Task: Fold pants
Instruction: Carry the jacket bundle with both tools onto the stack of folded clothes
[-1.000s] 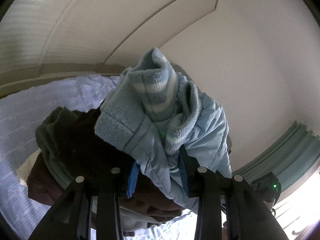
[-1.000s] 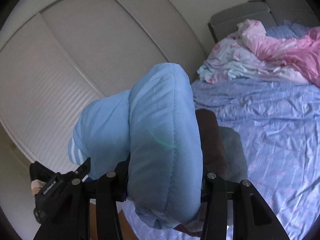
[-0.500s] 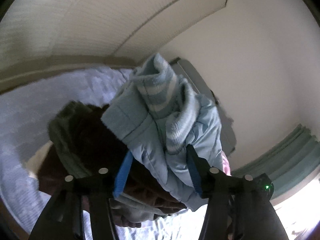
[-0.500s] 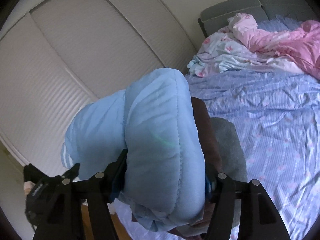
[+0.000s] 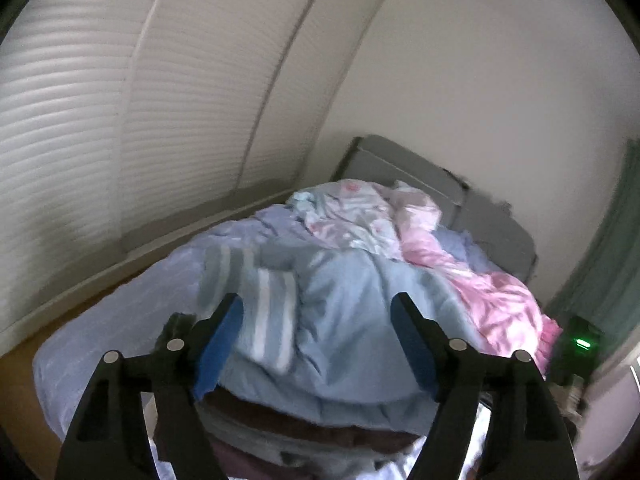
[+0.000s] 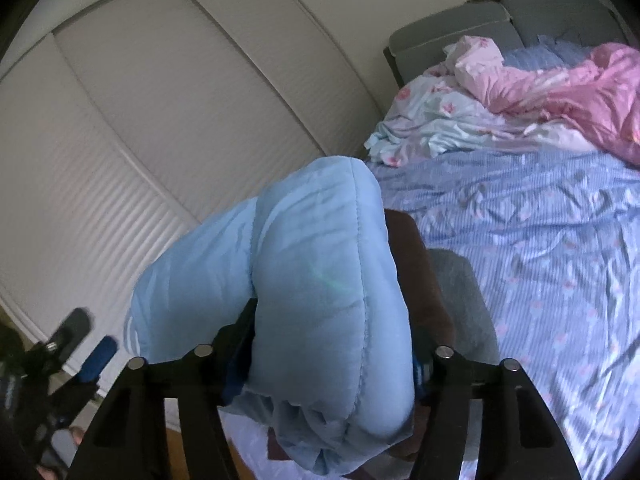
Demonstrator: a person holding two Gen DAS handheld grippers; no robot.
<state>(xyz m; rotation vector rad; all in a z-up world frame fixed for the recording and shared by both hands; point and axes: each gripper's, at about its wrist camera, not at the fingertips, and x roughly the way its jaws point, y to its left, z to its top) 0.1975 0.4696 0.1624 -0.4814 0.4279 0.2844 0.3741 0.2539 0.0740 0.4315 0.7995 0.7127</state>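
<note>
The light blue quilted pants (image 5: 340, 320) with white-striped cuffs lie on a stack of dark brown and grey folded clothes (image 5: 304, 432) on the bed. My left gripper (image 5: 318, 312) is open, its blue pads on either side of the pants, holding nothing. It also shows at the lower left of the right wrist view (image 6: 86, 340). My right gripper (image 6: 334, 344) is shut on a thick fold of the pants (image 6: 320, 280), which bulges up between the fingers and hides the pads.
The bed has a blue striped sheet (image 6: 540, 240). A crumpled pink and floral duvet (image 6: 560, 84) lies near the grey headboard (image 5: 420, 184). White louvred wardrobe doors (image 5: 100, 140) stand to the left. Wood floor (image 5: 20, 360) shows beside the bed.
My left gripper has opened and let go of the striped cuff end. That end has dropped onto the stack. The left view has swung toward the headboard. My right gripper keeps its hold.
</note>
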